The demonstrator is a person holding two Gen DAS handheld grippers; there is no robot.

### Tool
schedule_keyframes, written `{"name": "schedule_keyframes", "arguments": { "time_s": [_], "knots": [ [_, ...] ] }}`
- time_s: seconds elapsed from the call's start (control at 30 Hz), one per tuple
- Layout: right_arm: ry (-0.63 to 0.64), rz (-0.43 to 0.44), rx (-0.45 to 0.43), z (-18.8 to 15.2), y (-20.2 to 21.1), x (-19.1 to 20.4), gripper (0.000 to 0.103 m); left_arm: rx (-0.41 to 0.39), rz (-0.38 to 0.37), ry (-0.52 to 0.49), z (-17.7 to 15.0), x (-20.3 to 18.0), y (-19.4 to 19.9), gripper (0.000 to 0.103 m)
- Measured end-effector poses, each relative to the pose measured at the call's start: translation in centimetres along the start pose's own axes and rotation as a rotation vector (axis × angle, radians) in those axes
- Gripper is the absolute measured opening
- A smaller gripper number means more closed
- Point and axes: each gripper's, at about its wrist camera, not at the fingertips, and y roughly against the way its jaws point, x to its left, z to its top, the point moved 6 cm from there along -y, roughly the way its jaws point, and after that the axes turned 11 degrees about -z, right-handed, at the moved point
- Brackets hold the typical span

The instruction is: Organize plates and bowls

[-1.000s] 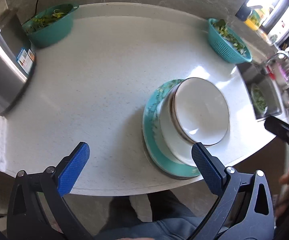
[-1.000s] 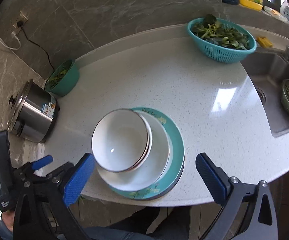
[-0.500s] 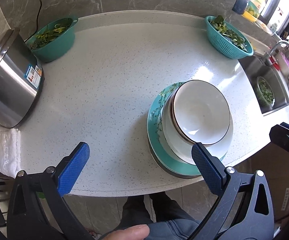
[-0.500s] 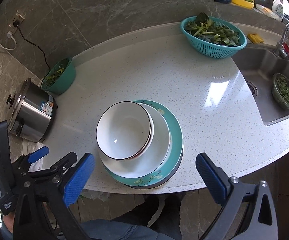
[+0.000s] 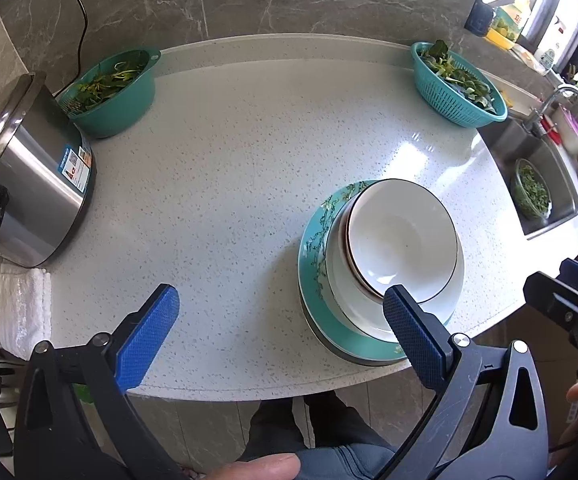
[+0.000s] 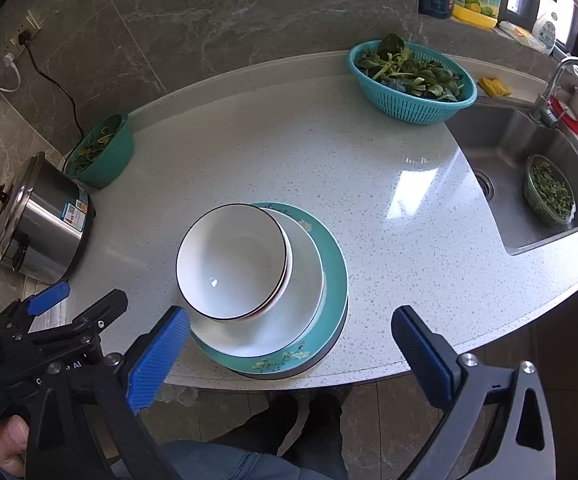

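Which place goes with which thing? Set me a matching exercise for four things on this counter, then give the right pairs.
Things:
1. white black-rimmed bowl
2. teal slotted basket of leafy greens
3. stainless steel cooker pot
4. clear bowl of chopped greens

Places:
A. inside the steel sink
B. on top of the plate stack
C. far right of the white speckled counter, beside the sink
D. left end of the counter, by the solid teal bowl

Pairs: 1-B, 2-C, 3-D, 4-A
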Motion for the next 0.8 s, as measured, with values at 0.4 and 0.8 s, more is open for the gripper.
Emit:
{"name": "schedule_keyframes", "arguments": {
  "time_s": [0.4, 0.8],
  "knots": [
    [-0.008, -0.010, 0.010, -0.1, -0.4, 0.1, 0.103, -0.002, 0.005, -0.010, -0.2, -1.1, -0.1, 0.103],
    [-0.008, -0.027, 0.016, -0.1, -0.7, 0.0, 0.103, 0.006, 0.002, -0.011, -0.3, -1.2, -0.5, 0.103]
  ]
}}
